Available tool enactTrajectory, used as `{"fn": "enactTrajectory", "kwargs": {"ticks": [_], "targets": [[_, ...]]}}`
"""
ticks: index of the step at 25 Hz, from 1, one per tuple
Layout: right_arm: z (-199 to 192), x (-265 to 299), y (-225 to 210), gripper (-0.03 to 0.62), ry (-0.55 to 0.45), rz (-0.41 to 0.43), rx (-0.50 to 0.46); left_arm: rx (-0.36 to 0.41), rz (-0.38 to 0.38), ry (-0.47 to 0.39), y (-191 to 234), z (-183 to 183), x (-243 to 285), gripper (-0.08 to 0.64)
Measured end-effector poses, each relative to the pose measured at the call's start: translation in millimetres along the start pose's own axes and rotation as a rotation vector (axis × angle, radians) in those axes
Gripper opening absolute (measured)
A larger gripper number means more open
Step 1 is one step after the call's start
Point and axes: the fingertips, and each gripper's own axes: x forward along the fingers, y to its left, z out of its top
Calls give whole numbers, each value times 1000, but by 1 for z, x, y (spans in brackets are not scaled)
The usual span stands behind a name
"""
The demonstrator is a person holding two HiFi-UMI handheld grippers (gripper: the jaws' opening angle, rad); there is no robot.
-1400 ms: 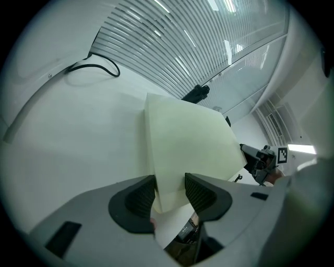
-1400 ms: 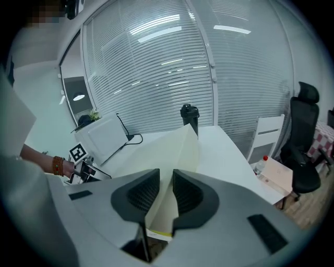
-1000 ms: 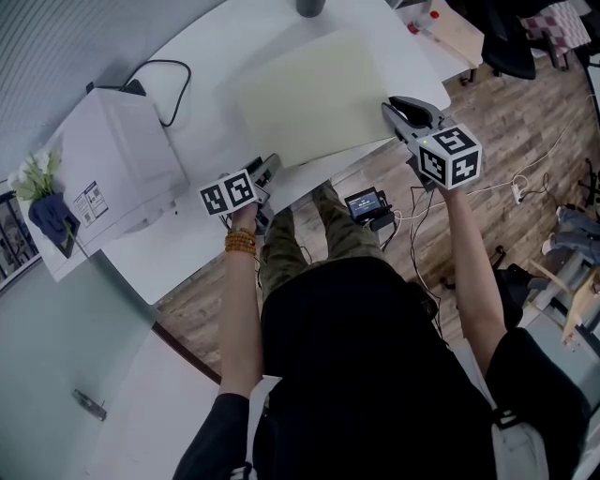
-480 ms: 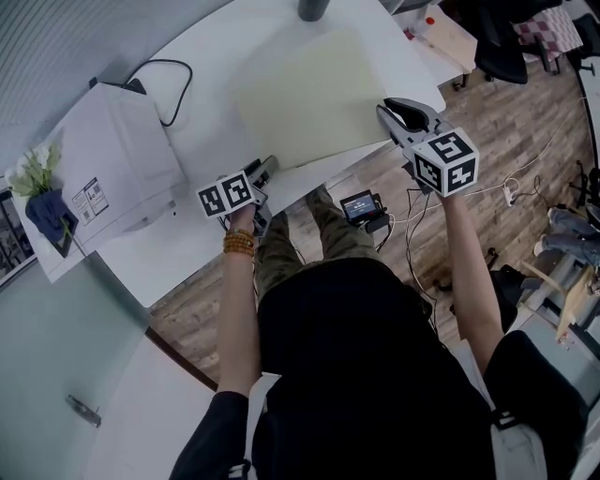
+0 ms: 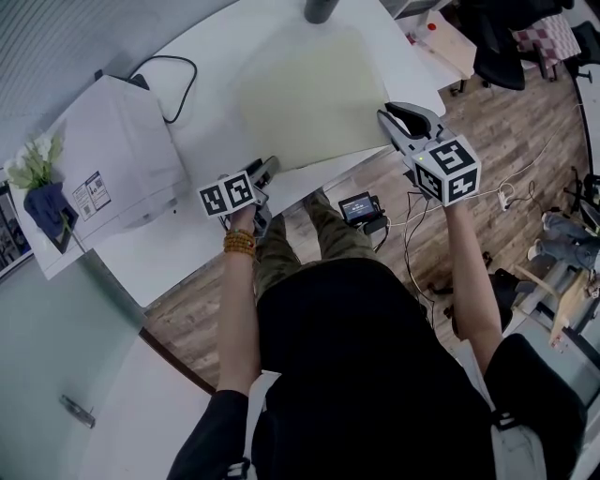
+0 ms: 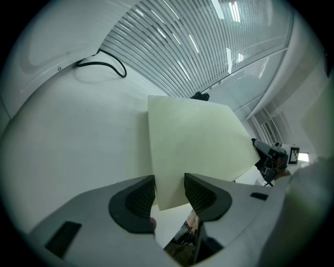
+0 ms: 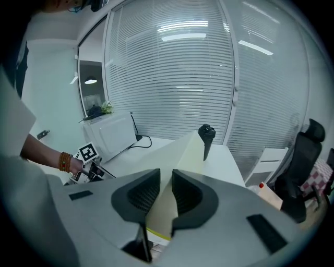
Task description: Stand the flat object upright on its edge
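A pale yellow-green flat board [image 5: 309, 98] lies on the white table [image 5: 216, 56], its near edge past the table's front. My right gripper [image 5: 384, 119] is shut on the board's near right corner. In the right gripper view the board [image 7: 183, 151] runs edge-on between the narrow jaws of my right gripper [image 7: 166, 190], slanting up from the table. My left gripper [image 5: 266, 167] sits at the near left corner. In the left gripper view the board [image 6: 198, 141] shows its face, and its corner lies in the wide gap of my left gripper [image 6: 169, 190], whose jaws stand apart.
A white box-shaped machine [image 5: 122, 164] with a black cable [image 5: 173, 80] stands at the table's left, flowers [image 5: 37, 169] beside it. A dark post [image 5: 322, 9] rises behind the board. A small screen device [image 5: 361, 204] and cables lie on the wood floor below.
My right gripper has risen a little and rolled, taking the board's right corner up with it. My left gripper has stayed in place.
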Motion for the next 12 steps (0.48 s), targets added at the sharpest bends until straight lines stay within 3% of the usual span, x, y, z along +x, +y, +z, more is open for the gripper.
{"fn": "enactTrajectory", "kwargs": {"ticks": [12], "targets": [[21, -3, 24, 64, 5, 9, -81, -2, -7, -6, 5, 0, -5, 176]]}}
